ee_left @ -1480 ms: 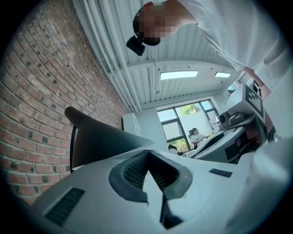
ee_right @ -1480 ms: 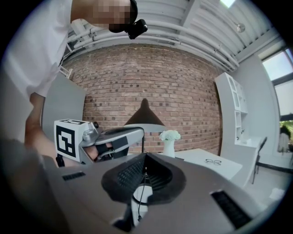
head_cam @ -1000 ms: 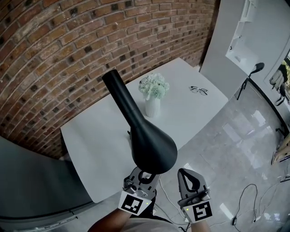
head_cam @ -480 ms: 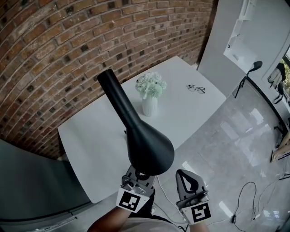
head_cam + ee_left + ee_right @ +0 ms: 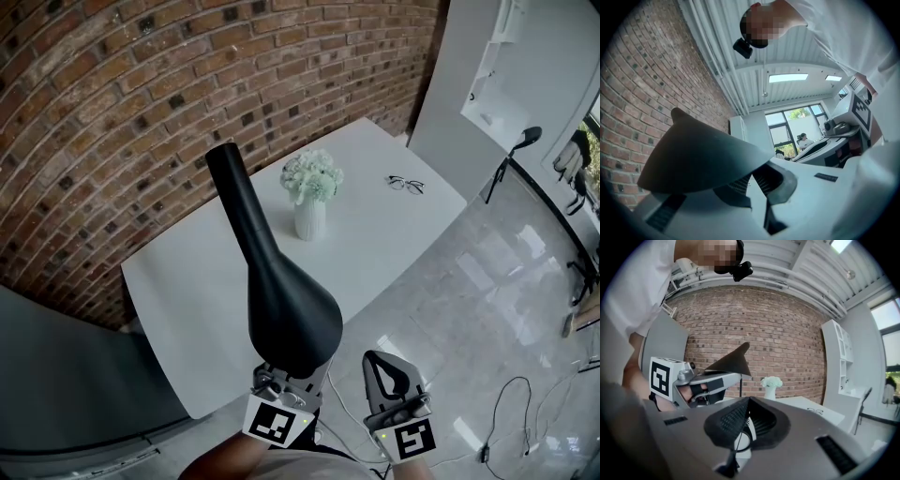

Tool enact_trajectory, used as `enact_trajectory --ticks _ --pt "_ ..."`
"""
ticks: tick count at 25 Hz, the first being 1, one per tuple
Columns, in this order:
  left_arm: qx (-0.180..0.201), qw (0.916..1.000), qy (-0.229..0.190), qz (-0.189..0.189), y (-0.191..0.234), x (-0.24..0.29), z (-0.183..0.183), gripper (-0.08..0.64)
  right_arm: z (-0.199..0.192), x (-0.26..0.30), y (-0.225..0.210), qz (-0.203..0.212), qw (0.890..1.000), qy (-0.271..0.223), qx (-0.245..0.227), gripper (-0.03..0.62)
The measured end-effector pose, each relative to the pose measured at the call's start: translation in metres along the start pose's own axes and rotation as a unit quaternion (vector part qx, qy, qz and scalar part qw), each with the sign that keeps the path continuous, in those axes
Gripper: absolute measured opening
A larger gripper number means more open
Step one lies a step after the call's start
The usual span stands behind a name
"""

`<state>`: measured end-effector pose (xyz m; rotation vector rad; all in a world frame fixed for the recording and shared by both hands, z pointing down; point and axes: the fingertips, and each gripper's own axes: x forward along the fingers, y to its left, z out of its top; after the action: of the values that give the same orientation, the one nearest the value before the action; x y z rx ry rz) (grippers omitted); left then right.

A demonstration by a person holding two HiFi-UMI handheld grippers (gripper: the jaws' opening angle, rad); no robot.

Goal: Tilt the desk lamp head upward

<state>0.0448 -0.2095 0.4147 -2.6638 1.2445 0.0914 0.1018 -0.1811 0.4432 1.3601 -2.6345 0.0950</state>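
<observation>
— Where's the matte black, cone-shaped desk lamp head?
— Over the near edge of the white surface, with its wide rim towards us.
— The grey left tongs?
— Closed together, touching the rim from beneath.
— The right tongs?
— Closed too, empty, just beside them. A white vase of pale flowers stands beyond.

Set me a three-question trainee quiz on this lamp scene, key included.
1. True or false: the right gripper holds the lamp head.
2. In the head view, what lies on the table to the right of the vase of flowers? A) eyeglasses B) a mug C) a book
3. Fill in: the left gripper is closed on the lamp head's ____.
Key: 1 false; 2 A; 3 rim.
</observation>
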Motion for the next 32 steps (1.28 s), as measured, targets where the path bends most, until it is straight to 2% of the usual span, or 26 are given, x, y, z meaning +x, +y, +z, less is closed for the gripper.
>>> enact_trajectory --ticks 4,12,16,28,32 --pt "-0.003 0.9999 0.013 0.006 -0.001 -0.001 0.001 0.006 0.004 -0.001 0.005 0.006 1.000 -0.005 -0.001 0.017" --pt "0.020 0.9994 0.027 0.007 -0.009 -0.016 0.000 0.006 0.010 -0.011 0.007 0.004 1.000 -0.013 -0.007 0.017" --pt "0.013 0.9995 0.027 0.011 -0.013 -0.020 0.001 0.006 0.009 -0.018 0.006 -0.001 1.000 -0.013 -0.006 0.017" --pt "0.051 0.9986 0.007 0.008 -0.017 -0.023 0.031 0.006 0.022 -0.033 0.013 -0.005 1.000 -0.028 -0.012 0.017" --pt "0.060 0.9981 0.013 0.005 -0.019 -0.025 0.040 0.006 0.029 -0.036 0.016 -0.007 0.999 -0.042 -0.014 0.017"
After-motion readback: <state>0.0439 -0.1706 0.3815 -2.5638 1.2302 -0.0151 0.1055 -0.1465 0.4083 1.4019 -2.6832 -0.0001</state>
